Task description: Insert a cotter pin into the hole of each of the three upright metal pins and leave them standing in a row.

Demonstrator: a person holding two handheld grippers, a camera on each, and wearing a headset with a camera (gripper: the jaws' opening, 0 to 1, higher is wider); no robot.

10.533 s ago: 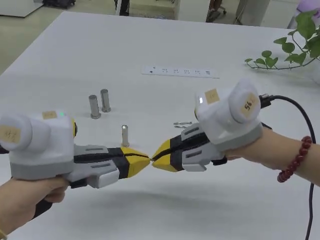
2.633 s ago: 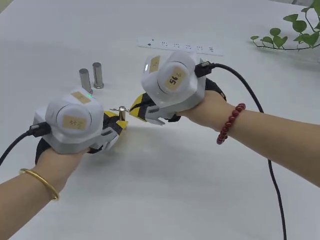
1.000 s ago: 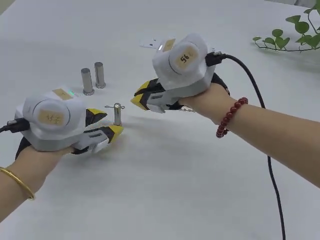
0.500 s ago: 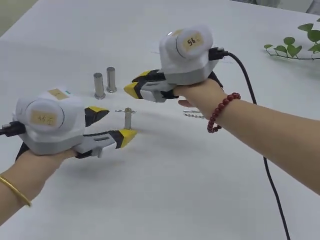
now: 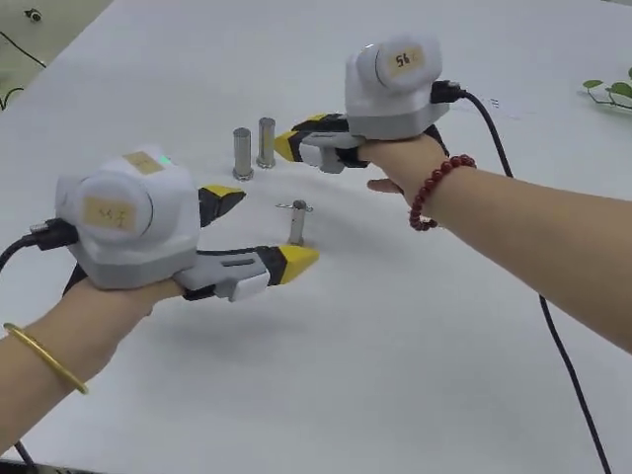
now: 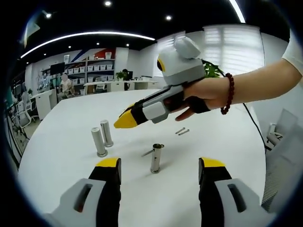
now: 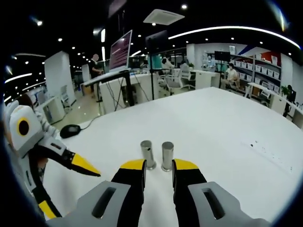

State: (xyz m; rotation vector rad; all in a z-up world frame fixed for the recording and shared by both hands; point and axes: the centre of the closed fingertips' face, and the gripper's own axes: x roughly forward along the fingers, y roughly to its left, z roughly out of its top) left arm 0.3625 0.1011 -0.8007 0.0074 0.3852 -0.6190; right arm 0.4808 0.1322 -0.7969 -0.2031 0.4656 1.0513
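One upright metal pin (image 5: pixel 297 225) stands alone with a cotter pin (image 5: pixel 293 206) through its top; it also appears as the near metal pin (image 6: pixel 155 159). My left gripper (image 5: pixel 260 227) is open, and the pin stands just past its tips, touching neither jaw. Two bare metal pins (image 5: pixel 242 154) (image 5: pixel 266 142) stand side by side further back. My right gripper (image 5: pixel 287 147) hovers beside them, its jaws narrowly open with nothing between. In the right gripper view those two bare pins (image 7: pixel 147 154) (image 7: pixel 167 155) stand just beyond the gripper (image 7: pixel 159 165).
Two loose cotter pins (image 6: pixel 180 131) lie on the white table (image 5: pixel 415 336) behind the right hand. A black cable (image 5: pixel 553 316) trails from the right gripper. Plant leaves (image 5: pixel 607 89) sit at the far right edge.
The left gripper let go of the pin, opened and drew back. The right gripper left the cotter pin in the hole and moved to the two bare pins.
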